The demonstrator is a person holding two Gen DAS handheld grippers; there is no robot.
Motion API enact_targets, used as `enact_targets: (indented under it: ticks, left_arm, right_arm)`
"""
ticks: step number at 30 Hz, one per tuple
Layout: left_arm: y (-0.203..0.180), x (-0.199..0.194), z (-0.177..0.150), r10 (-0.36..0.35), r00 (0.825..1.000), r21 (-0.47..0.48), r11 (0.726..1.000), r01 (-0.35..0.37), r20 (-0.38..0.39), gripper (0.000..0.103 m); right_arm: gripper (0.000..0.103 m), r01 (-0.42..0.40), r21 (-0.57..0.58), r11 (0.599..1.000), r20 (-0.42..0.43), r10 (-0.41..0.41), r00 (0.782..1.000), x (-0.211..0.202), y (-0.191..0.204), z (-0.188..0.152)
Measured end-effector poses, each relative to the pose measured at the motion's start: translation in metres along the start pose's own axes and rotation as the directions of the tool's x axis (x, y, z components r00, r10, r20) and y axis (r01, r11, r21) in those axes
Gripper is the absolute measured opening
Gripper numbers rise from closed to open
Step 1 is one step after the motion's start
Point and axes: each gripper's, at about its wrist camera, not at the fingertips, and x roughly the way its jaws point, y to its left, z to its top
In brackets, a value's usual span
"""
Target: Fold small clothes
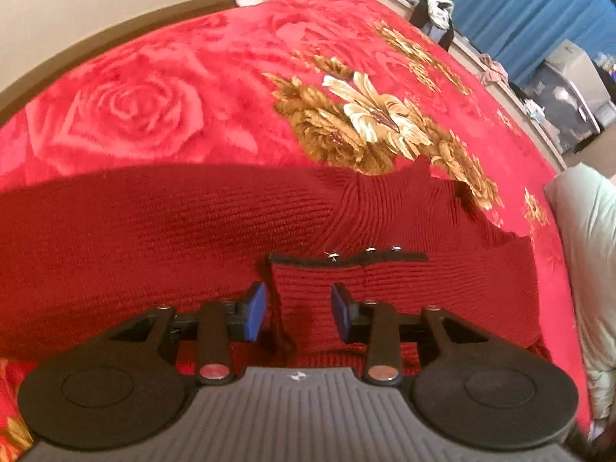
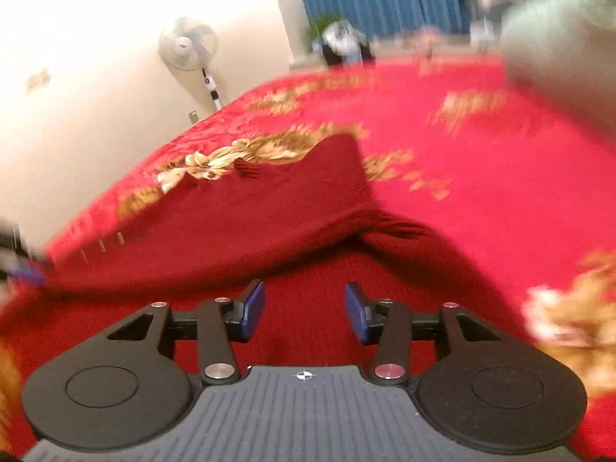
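Observation:
A dark red knitted garment (image 1: 154, 238) lies spread on a red floral blanket (image 1: 154, 96). It has a black-trimmed edge with small metal studs (image 1: 369, 249). My left gripper (image 1: 299, 308) is open just above the knit, its blue pads (image 1: 257, 310) either side of a folded panel below the black trim. In the right wrist view the same garment (image 2: 250, 223) is bunched into a raised fold. My right gripper (image 2: 304, 312) is open, low over the knit, holding nothing. That view is blurred.
The blanket (image 2: 481, 177) covers a bed. A standing fan (image 2: 188, 44) is by the wall at the left. Blue curtains (image 1: 519, 7) and clutter on a ledge (image 1: 431, 7) lie beyond the bed. A pale cloth (image 1: 589, 250) is at the right edge.

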Motion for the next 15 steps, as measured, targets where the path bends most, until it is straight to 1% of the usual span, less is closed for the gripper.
enact_targets:
  ticks: [1, 2, 5, 6, 7, 8, 9, 10, 11, 13, 14, 15]
  left_arm:
    - [-0.001, 0.001, 0.001, 0.001, 1.000, 0.009, 1.000, -0.001, 0.000, 0.040]
    - [0.000, 0.000, 0.001, 0.000, 1.000, 0.011, 1.000, 0.001, -0.001, 0.040]
    - [0.001, 0.001, 0.004, -0.002, 1.000, 0.013, 1.000, 0.002, -0.006, 0.040]
    - [0.000, 0.001, 0.005, -0.003, 1.000, 0.015, 1.000, 0.003, -0.005, 0.040]
    - [0.001, 0.002, 0.005, -0.008, 1.000, 0.018, 1.000, 0.008, -0.004, 0.040]
    - [0.001, 0.003, 0.006, -0.014, 1.000, 0.022, 1.000, 0.014, -0.003, 0.040]
    - [-0.001, 0.005, 0.007, -0.020, 1.000, 0.029, 0.999, 0.020, -0.003, 0.040]
    - [-0.003, 0.006, 0.008, -0.026, 1.000, 0.037, 0.999, 0.026, -0.003, 0.040]
    - [-0.005, 0.007, 0.009, -0.032, 0.999, 0.046, 0.998, 0.032, -0.005, 0.040]
    - [-0.009, 0.009, 0.010, -0.038, 0.999, 0.058, 0.998, 0.039, -0.008, 0.040]
    - [-0.010, 0.010, 0.010, -0.042, 0.999, 0.061, 0.997, 0.042, -0.011, 0.040]
    - [-0.011, 0.012, 0.010, -0.048, 0.999, 0.060, 0.997, 0.049, -0.017, 0.040]
  right_arm:
    - [0.049, -0.016, 0.077, 0.997, -0.025, 0.017, 1.000, 0.015, -0.004, 0.011]
    - [0.049, -0.013, 0.150, 0.989, -0.045, 0.020, 0.999, 0.030, -0.009, 0.021]
    - [0.050, 0.000, 0.311, 0.950, -0.073, 0.024, 0.997, 0.068, -0.023, 0.043]
    - [0.046, 0.000, 0.341, 0.940, -0.080, 0.029, 0.996, 0.078, -0.025, 0.047]
    - [0.029, 0.000, 0.367, 0.930, -0.086, 0.033, 0.996, 0.088, -0.028, 0.051]
    - [0.019, 0.012, 0.382, 0.924, -0.087, 0.023, 0.996, 0.094, -0.030, 0.053]
    - [0.014, 0.036, 0.403, 0.914, -0.077, -0.005, 0.997, 0.098, -0.036, 0.055]
    - [0.014, 0.046, 0.437, 0.898, -0.052, -0.026, 0.998, 0.098, -0.042, 0.056]
    - [0.014, 0.058, 0.488, 0.871, -0.023, -0.054, 0.998, 0.094, -0.050, 0.054]
    - [0.013, 0.077, 0.570, 0.818, -0.003, -0.091, 0.996, 0.091, -0.063, 0.044]
    - [0.014, 0.075, 0.565, 0.822, 0.005, -0.094, 0.996, 0.090, -0.064, 0.039]
    - [0.013, 0.076, 0.526, 0.847, 0.008, -0.095, 0.995, 0.089, -0.060, 0.036]
